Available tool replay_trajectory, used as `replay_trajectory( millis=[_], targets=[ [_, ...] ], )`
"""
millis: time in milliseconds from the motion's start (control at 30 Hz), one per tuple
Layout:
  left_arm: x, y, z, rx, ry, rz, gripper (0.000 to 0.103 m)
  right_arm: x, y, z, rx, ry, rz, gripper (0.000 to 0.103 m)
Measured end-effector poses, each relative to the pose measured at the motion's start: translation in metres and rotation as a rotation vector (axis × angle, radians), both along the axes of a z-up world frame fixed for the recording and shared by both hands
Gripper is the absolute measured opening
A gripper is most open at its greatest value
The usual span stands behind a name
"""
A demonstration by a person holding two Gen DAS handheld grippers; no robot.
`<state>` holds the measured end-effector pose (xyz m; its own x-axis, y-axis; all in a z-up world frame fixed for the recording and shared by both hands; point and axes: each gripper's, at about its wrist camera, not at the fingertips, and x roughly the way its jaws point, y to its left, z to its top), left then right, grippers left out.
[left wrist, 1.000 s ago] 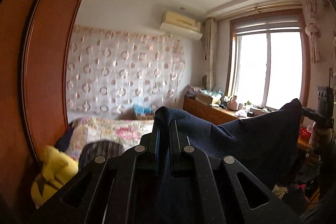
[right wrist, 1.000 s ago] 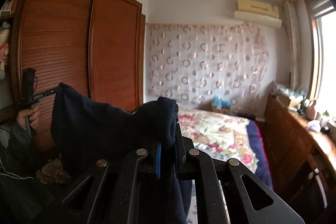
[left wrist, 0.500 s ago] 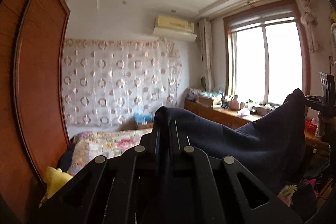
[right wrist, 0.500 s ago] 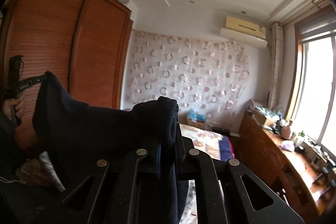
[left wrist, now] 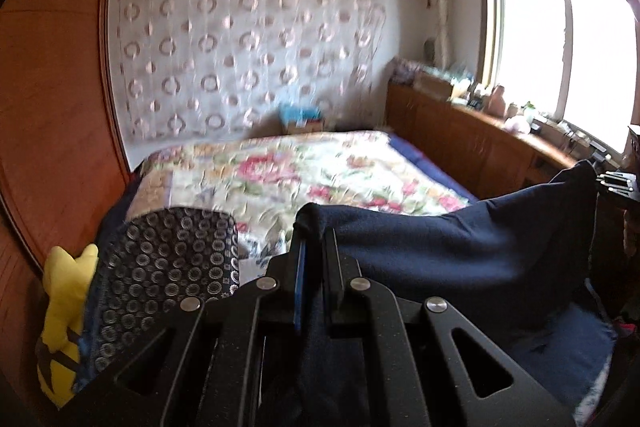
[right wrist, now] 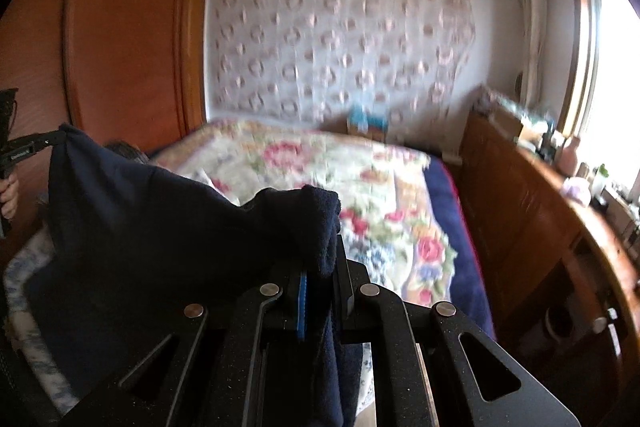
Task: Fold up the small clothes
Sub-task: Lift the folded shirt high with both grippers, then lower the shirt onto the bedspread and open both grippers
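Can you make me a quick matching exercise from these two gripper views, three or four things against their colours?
Things:
1. garment held between both grippers
2. stuffed toy beside the wardrobe
3. bedspread
4. wardrobe

Colours:
A. reddish-brown wood
B. yellow
C. dark navy
D. cream with pink flowers

Pairs: 1-C, 2-B, 3-D, 4-A
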<state>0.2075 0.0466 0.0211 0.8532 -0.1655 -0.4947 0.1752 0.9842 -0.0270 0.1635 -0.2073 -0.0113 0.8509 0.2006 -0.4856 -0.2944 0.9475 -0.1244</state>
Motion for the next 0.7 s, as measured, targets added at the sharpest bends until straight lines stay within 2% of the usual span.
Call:
replay_trajectory(
  millis=[100,200,300,367,567,700],
  targets=[
    [0.02,-0.002,-0.011,0.001,0.039,0.002,0.007,0.043,0.005,-0.022,0.014,0.051,-0.023,0.009],
    [0.029,-0.004,-0.017,0.011,0.062,-0.001,0.007,0.081,0.006,-0.032,0.036,0.084,-0.035,0.009],
    [0.041,-0.005,-0.023,0.021,0.084,-0.003,0.008,0.114,0.01,-0.032,0.039,0.116,-0.036,0.009],
    [0.047,-0.009,-0.028,0.036,0.095,-0.004,0.008,0.145,0.007,-0.019,0.043,0.134,-0.036,0.009],
    [0.065,-0.014,-0.04,0.055,0.131,-0.012,0.008,0.168,-0.002,-0.004,0.042,0.17,-0.041,0.009],
    [0.07,-0.014,-0.042,0.057,0.14,-0.01,0.008,0.146,-0.011,-0.002,0.033,0.182,-0.042,0.009]
  ],
)
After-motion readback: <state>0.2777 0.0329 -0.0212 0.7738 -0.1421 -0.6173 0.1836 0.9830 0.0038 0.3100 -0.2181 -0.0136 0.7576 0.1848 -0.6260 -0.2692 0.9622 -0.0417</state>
